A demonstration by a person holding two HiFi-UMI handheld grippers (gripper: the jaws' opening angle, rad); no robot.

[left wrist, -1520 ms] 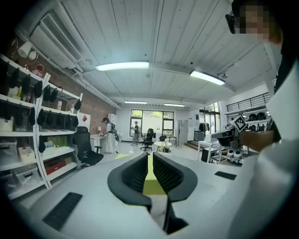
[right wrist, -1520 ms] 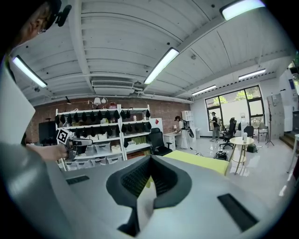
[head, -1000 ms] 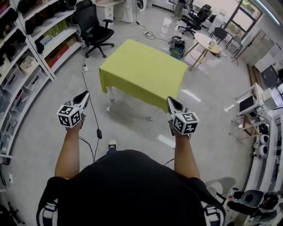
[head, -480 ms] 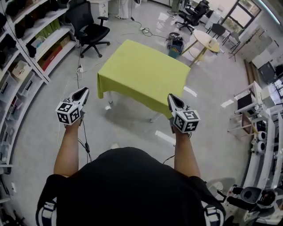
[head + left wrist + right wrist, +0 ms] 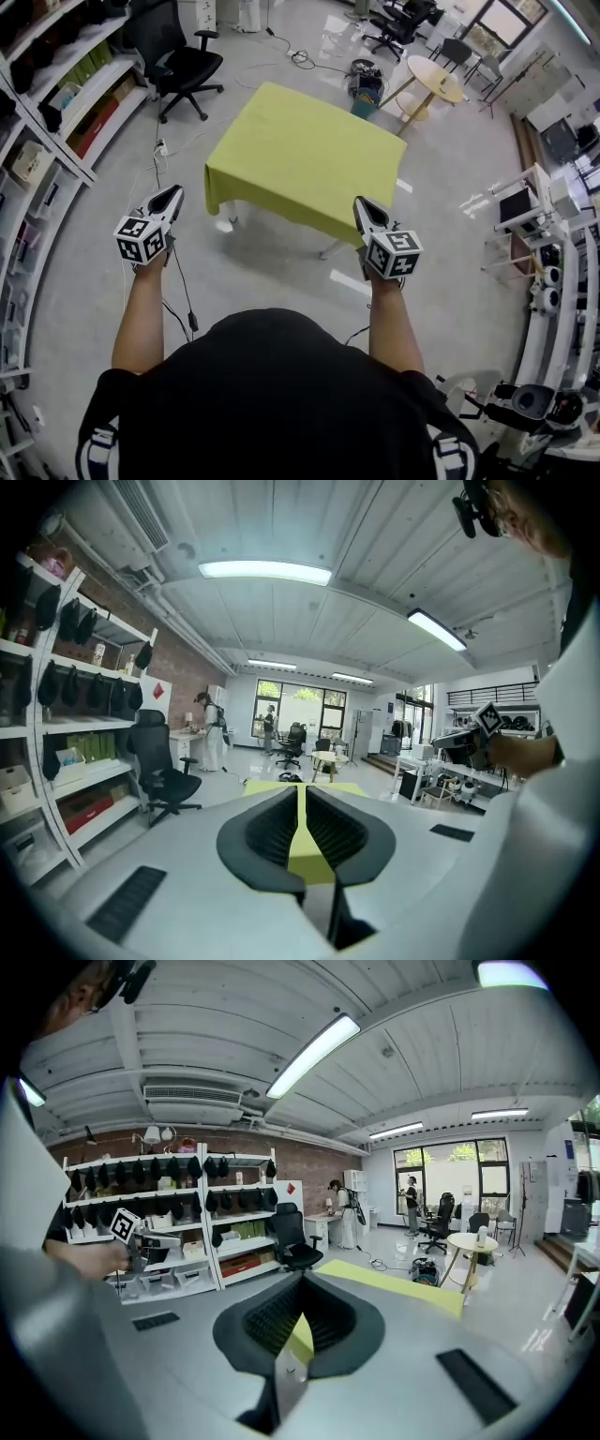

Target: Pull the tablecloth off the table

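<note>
Left gripper [image 5: 174, 194] and right gripper [image 5: 361, 204], both clenched on nothing, point at the yellow-green tablecloth [image 5: 305, 155]. It lies draped over its table [image 5: 231, 218] ahead and between them, well apart. A floor cable [image 5: 184, 291] trails beneath the left gripper; an office chair [image 5: 183, 61] stands beyond it.

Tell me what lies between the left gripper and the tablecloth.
Only bare grey floor separates the left gripper from the tablecloth, as the head view shows. A black cable trails nearby.
</note>
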